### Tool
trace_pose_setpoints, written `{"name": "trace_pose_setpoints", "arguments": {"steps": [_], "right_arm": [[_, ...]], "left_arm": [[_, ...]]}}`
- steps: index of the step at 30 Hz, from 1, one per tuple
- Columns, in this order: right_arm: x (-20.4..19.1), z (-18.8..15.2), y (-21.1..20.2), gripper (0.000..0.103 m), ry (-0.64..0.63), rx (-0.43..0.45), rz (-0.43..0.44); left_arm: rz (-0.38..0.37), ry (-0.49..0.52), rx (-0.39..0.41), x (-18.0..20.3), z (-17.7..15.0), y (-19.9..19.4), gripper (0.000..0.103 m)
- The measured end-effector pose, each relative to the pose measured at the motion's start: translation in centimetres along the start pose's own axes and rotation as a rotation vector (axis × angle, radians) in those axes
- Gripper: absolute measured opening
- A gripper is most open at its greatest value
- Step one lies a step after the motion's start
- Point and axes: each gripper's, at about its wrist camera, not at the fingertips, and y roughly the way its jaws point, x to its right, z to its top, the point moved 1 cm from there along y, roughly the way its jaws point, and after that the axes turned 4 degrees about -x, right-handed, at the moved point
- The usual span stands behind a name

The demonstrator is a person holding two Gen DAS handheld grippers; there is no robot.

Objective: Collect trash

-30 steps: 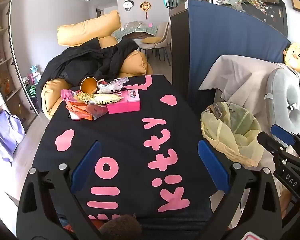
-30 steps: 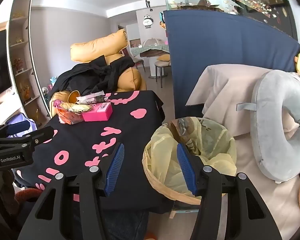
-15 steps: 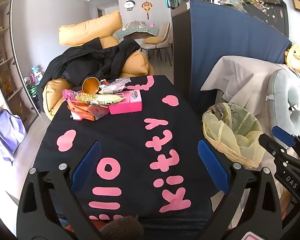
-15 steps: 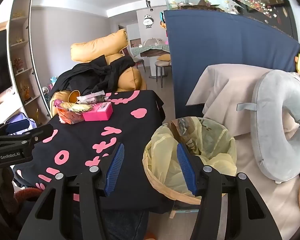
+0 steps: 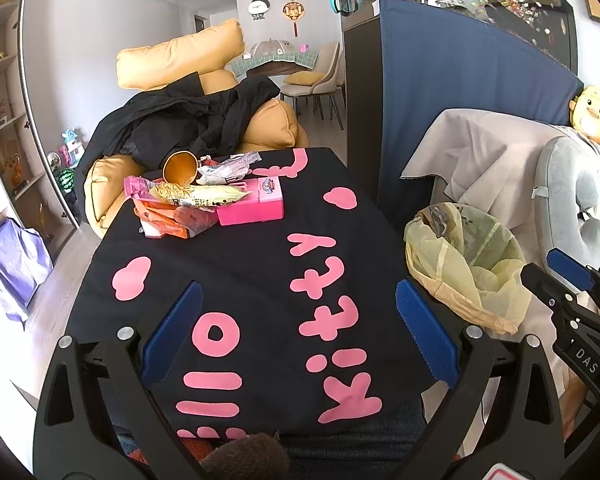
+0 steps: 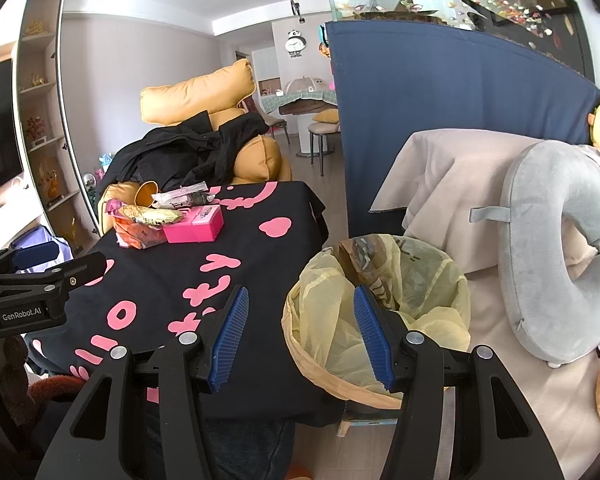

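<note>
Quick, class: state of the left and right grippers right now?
Left gripper: open, jaws wide apart, holding nothing, above the black tablecloth.
Right gripper: open, holding nothing, by the lined trash bin.

trash pile (image 5: 204, 200) on table's (image 5: 240, 264) far end; bin (image 5: 464, 264) right of table.

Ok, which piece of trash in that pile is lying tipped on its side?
The orange paper cup at the pile's far edge, mouth facing the camera; the wrappers and pink box lie flat.
</note>
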Motion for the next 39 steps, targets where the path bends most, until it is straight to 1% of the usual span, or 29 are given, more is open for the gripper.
{"name": "trace_pose_setpoints", "arguments": {"steps": [16,25,26,39], "right_arm": [[0.0,-0.2,0.2,0.052,-0.006,-0.007,0.000],[0.0,-0.2,0.2,0.052,-0.006,-0.007,0.000],[0.0,-0.2,0.2,0.052,-0.006,-0.008,0.000],[-0.1,-0.2,0.2,0.052,-0.006,-0.009,-0.001]], "left_arm": [[0.003,0.000,0.000,0.3,-0.3,0.2,0.093],[0.003,-0.002,-0.001,0.2,-1.1,0.0,0.093],[0.002,0.001,-0.002,0.3,-0.2,0.2,0.093],[0.001,-0.001,-0.004,0.2,-0.3,0.3,0.093]]}}
